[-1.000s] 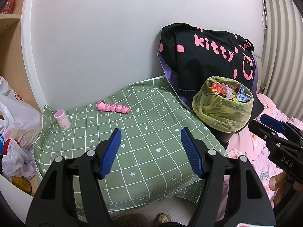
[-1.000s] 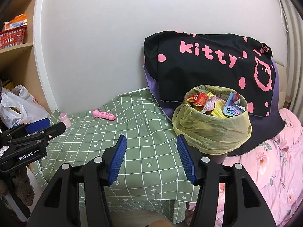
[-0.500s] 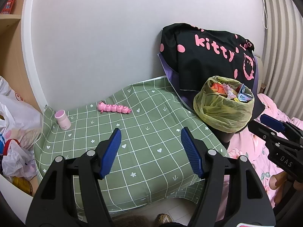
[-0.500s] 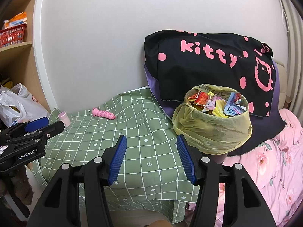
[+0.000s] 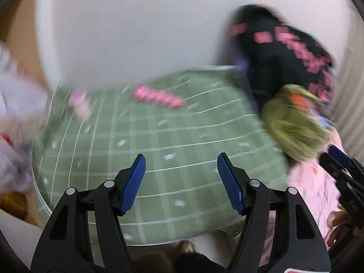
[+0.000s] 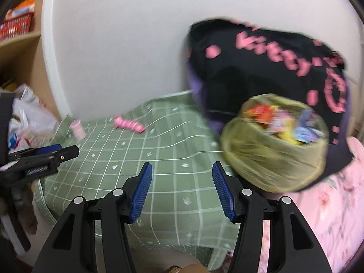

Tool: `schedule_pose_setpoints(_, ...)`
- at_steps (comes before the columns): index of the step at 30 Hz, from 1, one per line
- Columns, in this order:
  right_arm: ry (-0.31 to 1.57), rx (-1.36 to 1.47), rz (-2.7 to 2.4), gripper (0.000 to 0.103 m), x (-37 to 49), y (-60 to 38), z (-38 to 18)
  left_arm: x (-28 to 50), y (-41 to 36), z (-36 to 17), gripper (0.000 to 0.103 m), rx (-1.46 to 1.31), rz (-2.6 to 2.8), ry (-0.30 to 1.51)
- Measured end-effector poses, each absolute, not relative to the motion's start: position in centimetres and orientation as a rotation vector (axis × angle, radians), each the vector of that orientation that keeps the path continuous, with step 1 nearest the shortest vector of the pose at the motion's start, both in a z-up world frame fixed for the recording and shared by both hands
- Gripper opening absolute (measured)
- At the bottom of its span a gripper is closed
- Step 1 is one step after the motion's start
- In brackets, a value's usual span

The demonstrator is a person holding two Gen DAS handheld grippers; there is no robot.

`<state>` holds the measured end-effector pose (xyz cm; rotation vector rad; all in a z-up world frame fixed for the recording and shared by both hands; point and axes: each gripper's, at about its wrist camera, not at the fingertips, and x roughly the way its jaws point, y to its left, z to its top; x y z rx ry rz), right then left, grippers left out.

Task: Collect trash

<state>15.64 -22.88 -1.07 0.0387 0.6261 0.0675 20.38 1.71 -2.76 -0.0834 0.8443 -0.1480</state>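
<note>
A bin lined with a yellow-green bag [image 6: 273, 154] stands right of the table, heaped with colourful wrappers [image 6: 282, 125]; the blurred left wrist view shows the bin [image 5: 293, 122] too. My left gripper [image 5: 180, 170] hangs open over the green checked tablecloth [image 5: 159, 141], nothing between its blue pads. My right gripper [image 6: 182, 179] is open as well, above the cloth's near edge [image 6: 173, 159], left of the bin. Each gripper shows in the other's view: the left gripper [image 6: 56, 153] at the left edge, the right gripper [image 5: 339, 161] at the right edge.
A pink segmented toy [image 6: 129, 125] and a small pink bottle [image 6: 77, 130] lie at the cloth's far side. A black pillow with pink lettering [image 6: 261, 63] leans behind the bin. White plastic bags [image 6: 25, 118] and shelves [image 6: 18, 36] stand left; pink bedding [image 6: 329, 204] lies right.
Both grippers have moved forward and down toward the table; the table and bin now loom larger, and the picture is blurred by the motion. The jaws stay open.
</note>
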Motion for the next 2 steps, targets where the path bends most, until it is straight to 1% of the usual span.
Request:
schedule_pose_setpoints(1,0.667,0.014,0.117,0.055,18.1,-22.2,-2.3,22.4,3.6,-4.6,0.062,-0.123,-0.089,0.880)
schedule_pose_setpoints(2,0.700,-0.028,0.160,0.055,20.6,-21.3,-3.7,23.8,4.7,-5.9,0.064,-0.142,-0.043,0.899)
